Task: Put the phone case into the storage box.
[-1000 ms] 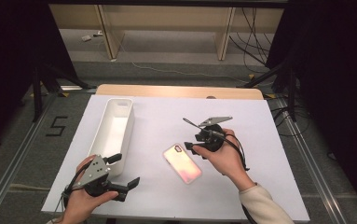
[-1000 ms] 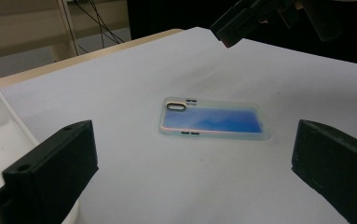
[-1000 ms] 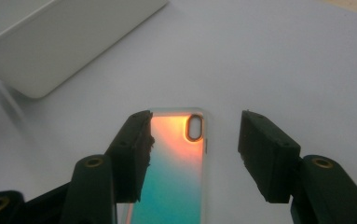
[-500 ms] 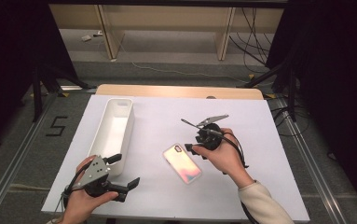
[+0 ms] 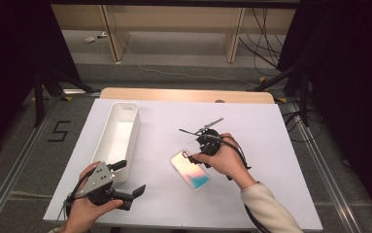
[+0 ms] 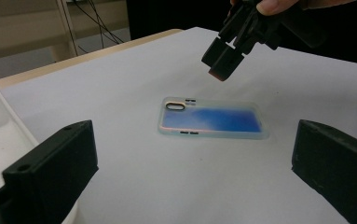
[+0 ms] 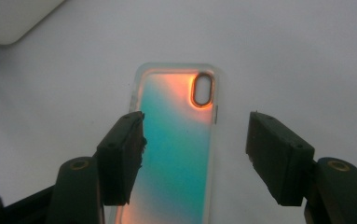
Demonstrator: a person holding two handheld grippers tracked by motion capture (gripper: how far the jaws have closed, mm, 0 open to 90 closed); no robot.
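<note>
Hands at work over a white table (image 5: 271, 145): the person's right gripper (image 5: 191, 154) hangs just above a translucent phone case with a shimmering pink-to-teal back (image 5: 190, 170), which lies flat near the middle of the table, camera cut-out toward the far end. Its jaws have just been opening and now stand apart, one to each long side of the case as seen from the right gripper view (image 7: 176, 154), with nothing pressed between them; the stance suggests a grip across the case's narrow width is being lined up. The left gripper (image 5: 125, 184) rests low at the near left corner of the table, jaws spread wide and empty, pointed toward the case as though waiting its turn. Beside it, a long, narrow white plastic bin (image 5: 118, 138) lies lengthwise along the table's left side, well apart from the case, a likely place for the case to end up.
</note>
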